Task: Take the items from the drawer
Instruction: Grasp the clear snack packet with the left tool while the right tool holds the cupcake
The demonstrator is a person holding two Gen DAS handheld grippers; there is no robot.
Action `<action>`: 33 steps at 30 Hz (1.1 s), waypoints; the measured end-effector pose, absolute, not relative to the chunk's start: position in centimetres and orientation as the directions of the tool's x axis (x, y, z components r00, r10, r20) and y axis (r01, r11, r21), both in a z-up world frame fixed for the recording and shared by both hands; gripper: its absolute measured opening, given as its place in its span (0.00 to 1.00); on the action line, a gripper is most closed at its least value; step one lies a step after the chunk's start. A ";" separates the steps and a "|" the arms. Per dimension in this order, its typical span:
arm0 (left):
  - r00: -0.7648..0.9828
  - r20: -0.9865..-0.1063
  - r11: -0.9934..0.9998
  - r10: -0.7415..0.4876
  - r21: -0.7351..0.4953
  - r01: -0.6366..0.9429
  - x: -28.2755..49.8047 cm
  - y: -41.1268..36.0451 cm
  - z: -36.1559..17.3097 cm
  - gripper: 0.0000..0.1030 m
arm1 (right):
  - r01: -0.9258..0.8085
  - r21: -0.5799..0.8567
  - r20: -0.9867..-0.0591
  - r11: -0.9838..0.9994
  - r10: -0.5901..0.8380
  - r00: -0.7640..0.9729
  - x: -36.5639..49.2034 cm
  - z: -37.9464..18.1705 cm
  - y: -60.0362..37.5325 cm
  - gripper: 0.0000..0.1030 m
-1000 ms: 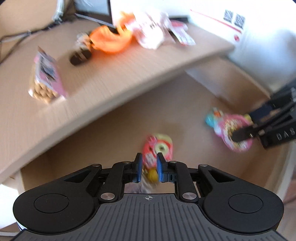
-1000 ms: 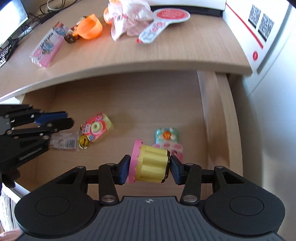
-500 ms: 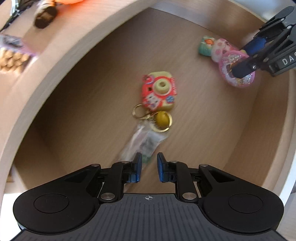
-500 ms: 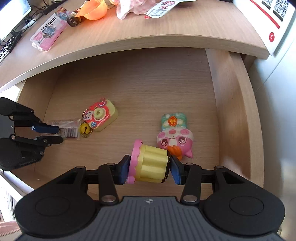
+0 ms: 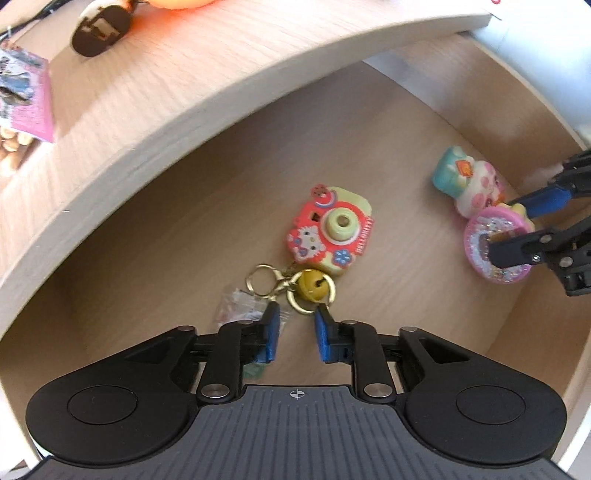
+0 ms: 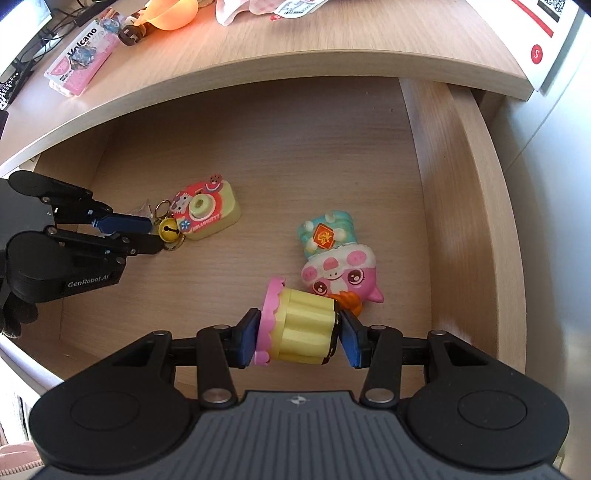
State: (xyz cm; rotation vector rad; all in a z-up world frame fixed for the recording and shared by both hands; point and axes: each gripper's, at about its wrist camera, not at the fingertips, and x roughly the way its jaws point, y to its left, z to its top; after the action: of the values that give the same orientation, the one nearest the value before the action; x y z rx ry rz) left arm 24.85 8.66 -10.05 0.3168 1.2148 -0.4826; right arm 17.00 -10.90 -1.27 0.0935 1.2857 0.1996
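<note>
An open light-wood drawer [image 6: 461, 206] fills the middle of both views, under the curved edge of a pale wooden desktop [image 6: 332, 40] that runs across the top of each frame. In the right wrist view, the right gripper [image 6: 297, 338] at lower centre pinches a yellow fluted toy cupcake with a pink scalloped frill [image 6: 299, 332] between its blue pads, one pad on the frill end and the other on the dark base end. Just behind the cupcake, right of centre, lies a soft pink pig-faced toy with a teal hat [image 6: 338, 258], its lower edge touching the cupcake. Left of centre sits a red and pale-yellow toy camera keychain [image 6: 207, 210] with a small gold bell [image 6: 168, 230] and gold rings at its left end, and a clear crumpled plastic packet [image 5: 240, 310] lies just beside the rings. The left gripper [image 5: 295, 334], seen at lower centre of the left wrist view and at the left edge of the right wrist view, has its fingers a little apart, holding nothing, with the tips beside the bell and rings; whether they touch the drawer floor I cannot tell. On the desktop, at the upper left of the right wrist view, lie a pink flat package printed "Volcano" [image 6: 81, 59], a small brown figure [image 6: 133, 33] and an orange plastic bowl-shaped piece [image 6: 170, 13]; a white box with a red stripe [image 6: 546, 40] stands at the upper right.
</note>
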 end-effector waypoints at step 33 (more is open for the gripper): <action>0.160 -0.982 0.799 -0.103 0.014 0.601 25.4 13.2 -9.6 0.70 | -0.084 0.210 -0.935 0.974 0.225 0.274 17.9 -2.5 -9.5 0.45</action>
State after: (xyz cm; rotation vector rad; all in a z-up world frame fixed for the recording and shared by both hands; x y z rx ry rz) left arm 25.43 13.21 -9.58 0.4547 1.3245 -0.5277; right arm 17.86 -9.55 -2.55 0.1276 1.2772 0.2086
